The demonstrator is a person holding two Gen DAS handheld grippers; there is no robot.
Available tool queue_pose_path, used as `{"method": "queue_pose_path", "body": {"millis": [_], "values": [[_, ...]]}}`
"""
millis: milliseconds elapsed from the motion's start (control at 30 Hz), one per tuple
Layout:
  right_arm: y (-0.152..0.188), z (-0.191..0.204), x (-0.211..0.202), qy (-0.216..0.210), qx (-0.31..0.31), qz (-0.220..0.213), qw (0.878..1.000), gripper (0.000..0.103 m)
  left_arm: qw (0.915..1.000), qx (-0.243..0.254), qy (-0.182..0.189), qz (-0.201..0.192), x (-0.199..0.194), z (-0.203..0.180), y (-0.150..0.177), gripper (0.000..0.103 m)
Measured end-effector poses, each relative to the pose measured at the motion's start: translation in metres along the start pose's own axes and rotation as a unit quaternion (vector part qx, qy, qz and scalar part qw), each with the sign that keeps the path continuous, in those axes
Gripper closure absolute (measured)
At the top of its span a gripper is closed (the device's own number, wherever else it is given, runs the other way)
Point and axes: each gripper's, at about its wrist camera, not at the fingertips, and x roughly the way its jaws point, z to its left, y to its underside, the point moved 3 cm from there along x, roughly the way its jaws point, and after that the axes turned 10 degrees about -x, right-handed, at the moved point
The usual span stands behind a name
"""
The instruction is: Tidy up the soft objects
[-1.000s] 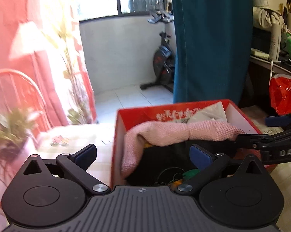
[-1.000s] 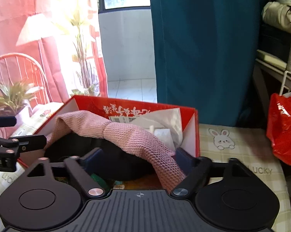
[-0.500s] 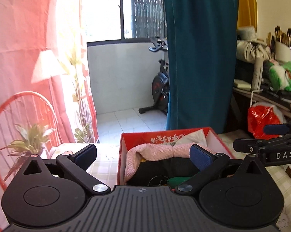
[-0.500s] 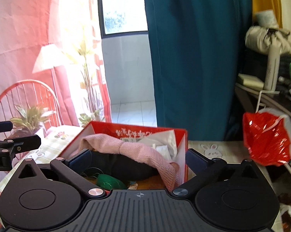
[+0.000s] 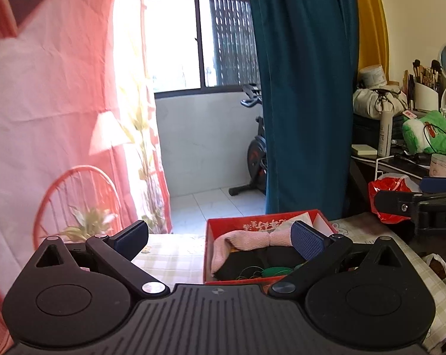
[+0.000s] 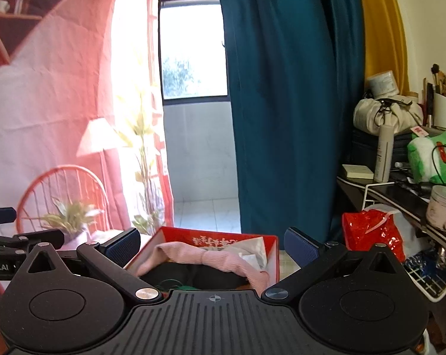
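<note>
Both claws angled slightly down, level with each other. Left gripper [image 5: 220,238] and right gripper [image 6: 211,247] spread wide, nothing between pads. Ahead and below both – red cardboard box [image 5: 211,227]; knitted pink cloth [image 5: 246,241] draped over black fabric [image 5: 252,261] inside.

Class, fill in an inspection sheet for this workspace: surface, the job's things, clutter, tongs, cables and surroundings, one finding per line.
Surface: checked tablecloth, rabbit print.
Job's things: pink knitted cloth draped over dark fabric in red box.
Clutter: red plastic bag; green plush toy, jar on side shelf.
Tongs: left tongs and right tongs both open, empty.
Cables: green wire in box.
Surroundings: teal curtain, exercise bike, potted plant.
</note>
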Motion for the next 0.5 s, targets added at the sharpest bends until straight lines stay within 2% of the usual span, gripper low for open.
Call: {"method": "queue_pose_path", "body": {"millis": [167,500], "values": [[0.001,0.003,-0.022,-0.002,-0.002,-0.015,1.000,0.000,0.9998,-0.009,-0.015,-0.010,-0.016,0.003,0.001,0.000],[0.001,0.002,-0.028,-0.004,0.009,-0.019,1.000,0.000,0.9996,-0.007,-0.016,-0.023,-0.023,0.002,-0.001,0.000]]}}
